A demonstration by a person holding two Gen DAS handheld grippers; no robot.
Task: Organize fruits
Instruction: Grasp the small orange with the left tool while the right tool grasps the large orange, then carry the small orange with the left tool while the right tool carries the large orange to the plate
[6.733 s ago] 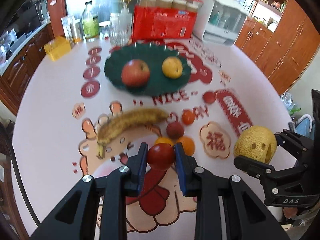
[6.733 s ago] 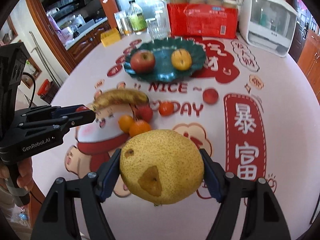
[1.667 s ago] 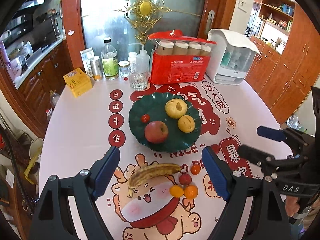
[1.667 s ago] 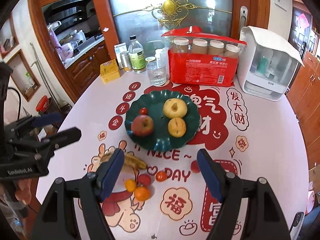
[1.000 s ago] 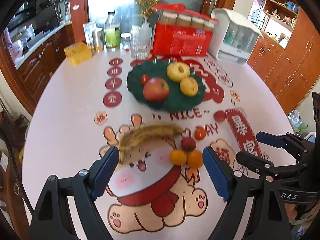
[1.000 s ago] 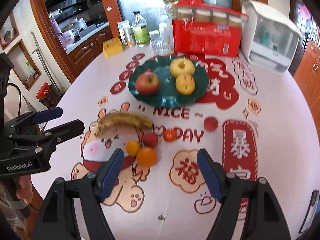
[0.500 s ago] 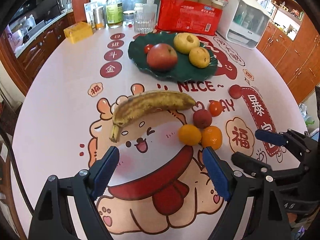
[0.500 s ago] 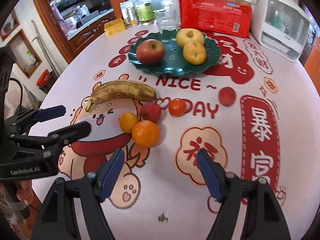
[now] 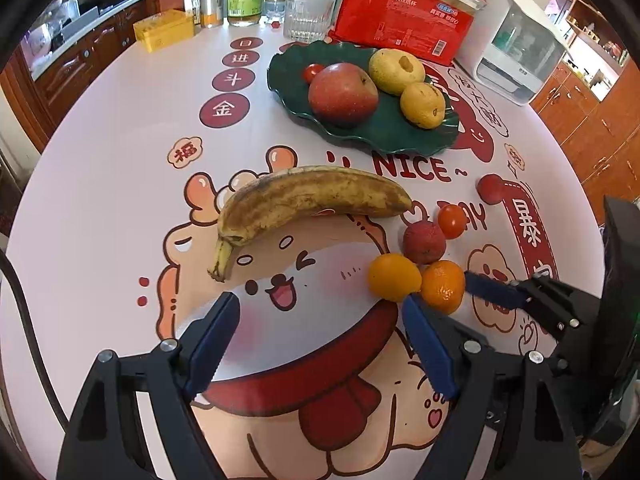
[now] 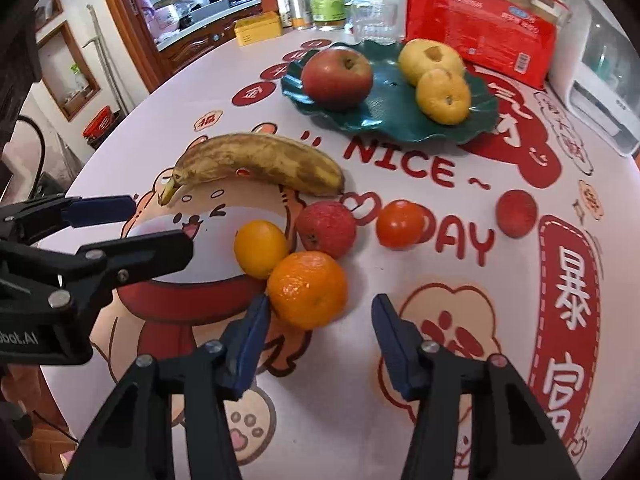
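While both claws hang low over the desk [image 9: 100, 152] with fingers spread wide and nothing between them, the right claw [image 10: 318, 344] sits just short of the mandarin [image 10: 307, 289], which touches a smaller orange [image 10: 261, 249] and a red lychee [image 10: 326, 229]. The left claw [image 9: 316, 340] faces the spotted banana [image 9: 304, 200]. Beyond, the green plate [image 9: 384, 132] holds an apple [image 9: 343, 94], two pears [image 9: 396, 66] and a cherry tomato [image 9: 312, 73].
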